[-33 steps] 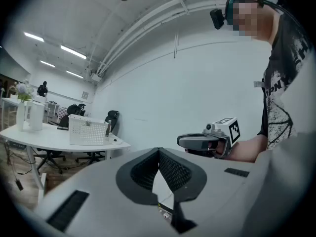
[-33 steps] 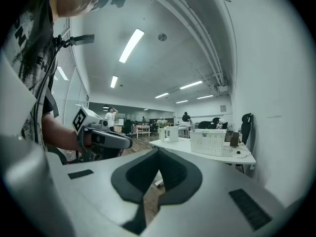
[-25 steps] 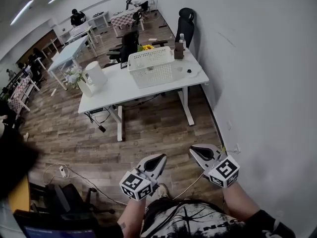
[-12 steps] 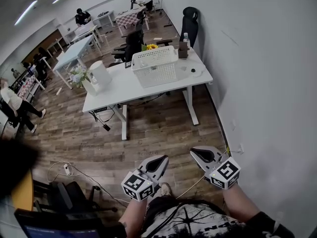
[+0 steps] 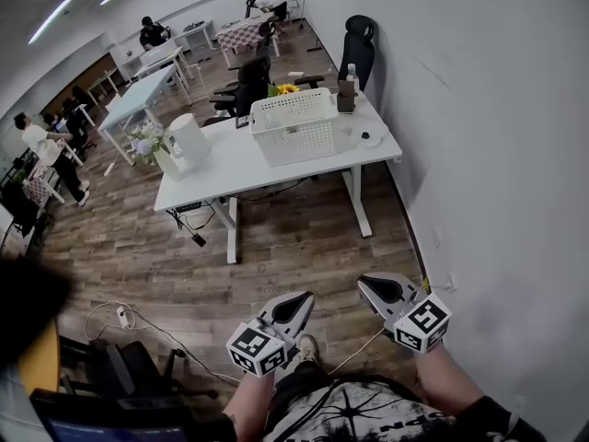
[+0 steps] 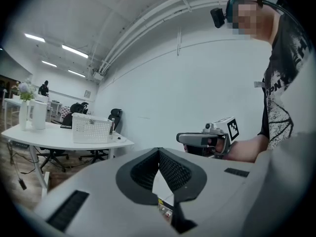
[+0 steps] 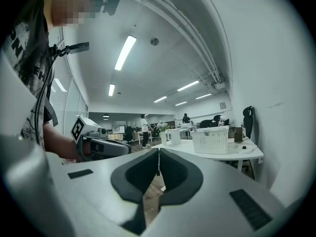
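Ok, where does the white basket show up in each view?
Head view: upper centre, the white basket stands on the white desk.
Left gripper view: basket at left, mid-height.
Right gripper view: basket right of centre, mid-height.
Shared landmark: the white desk under it.

a white table (image 5: 241, 168) carries a white basket (image 5: 296, 125), a jug (image 5: 190, 140) and flowers (image 5: 145, 140).

The left hand-held gripper (image 5: 296, 299) and right hand-held gripper (image 5: 368, 284) are light grey with black pads (image 6: 173, 172) and black-and-white checker cubes. White counter (image 5: 230, 168), white grid-pattern basket (image 5: 296, 127). The floor (image 5: 294, 238) is brown wood planks, and the shirt (image 5: 359, 412) is black with a white scribbly print.
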`<state>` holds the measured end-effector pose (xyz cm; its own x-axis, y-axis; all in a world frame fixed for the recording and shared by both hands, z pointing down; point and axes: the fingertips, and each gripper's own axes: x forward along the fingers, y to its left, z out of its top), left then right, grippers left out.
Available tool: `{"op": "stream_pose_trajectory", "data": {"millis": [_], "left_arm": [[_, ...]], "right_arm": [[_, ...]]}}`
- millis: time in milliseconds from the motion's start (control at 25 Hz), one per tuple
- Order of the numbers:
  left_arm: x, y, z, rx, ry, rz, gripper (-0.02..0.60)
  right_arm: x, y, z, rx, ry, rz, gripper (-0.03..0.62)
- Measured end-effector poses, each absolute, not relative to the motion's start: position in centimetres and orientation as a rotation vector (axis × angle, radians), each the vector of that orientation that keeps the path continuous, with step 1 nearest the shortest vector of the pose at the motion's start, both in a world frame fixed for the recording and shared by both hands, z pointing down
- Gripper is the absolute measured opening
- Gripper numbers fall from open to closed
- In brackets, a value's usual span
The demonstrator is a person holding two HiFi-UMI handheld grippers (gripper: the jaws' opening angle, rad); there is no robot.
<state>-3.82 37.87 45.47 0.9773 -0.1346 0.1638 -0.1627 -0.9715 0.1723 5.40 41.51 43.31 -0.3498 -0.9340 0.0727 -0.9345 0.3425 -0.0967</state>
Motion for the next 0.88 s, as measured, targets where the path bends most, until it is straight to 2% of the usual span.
{"op": "stream_pose_trajectory", "data": {"millis": [880], "left_arm": [[-7.1,18.7,45.3,2.934,-0.096,0.189,0.011]], "right_arm": [[2.1,24.1,43.0,1.884,-2.427,0.158,0.024]]}}
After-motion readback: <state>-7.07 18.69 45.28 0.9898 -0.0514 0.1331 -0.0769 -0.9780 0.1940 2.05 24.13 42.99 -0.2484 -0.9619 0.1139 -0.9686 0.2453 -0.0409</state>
